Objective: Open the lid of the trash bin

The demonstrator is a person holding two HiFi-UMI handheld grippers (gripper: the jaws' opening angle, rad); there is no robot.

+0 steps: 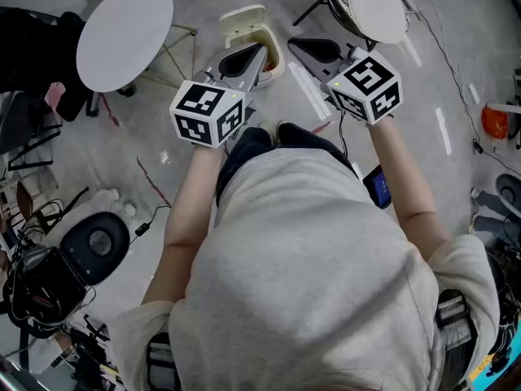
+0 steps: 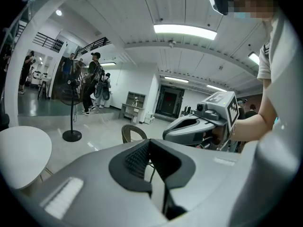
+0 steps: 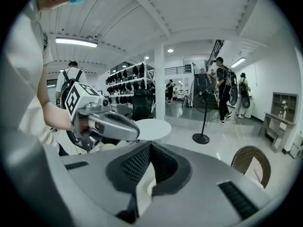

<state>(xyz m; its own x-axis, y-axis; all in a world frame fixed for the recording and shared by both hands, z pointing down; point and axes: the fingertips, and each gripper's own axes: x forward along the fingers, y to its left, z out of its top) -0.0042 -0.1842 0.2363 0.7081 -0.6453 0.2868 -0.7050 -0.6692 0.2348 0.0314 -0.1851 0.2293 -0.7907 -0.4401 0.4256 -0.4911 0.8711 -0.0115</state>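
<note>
On the floor ahead of the person's feet stands a cream trash bin [image 1: 254, 24]. Its lid is tipped up at the far side, and a dark reddish inside shows at the near right. My left gripper [image 1: 248, 55] hovers over the bin's near left part, jaws shut with nothing in them. A short way right of the bin my right gripper [image 1: 305, 47] is also shut and empty. The left gripper view [image 2: 150, 143] looks out level over the room and shows the right gripper [image 2: 189, 129]. In the right gripper view [image 3: 150, 148] the left gripper [image 3: 116, 124] shows, and something cream shows through the slit.
A round white table [image 1: 124, 35] stands left of the bin, and a round white seat [image 1: 376, 10] on a dark frame stands at the far right. Cables and gear lie at the lower left [image 1: 49, 283]. A standing fan [image 2: 72, 112] and several people are farther off.
</note>
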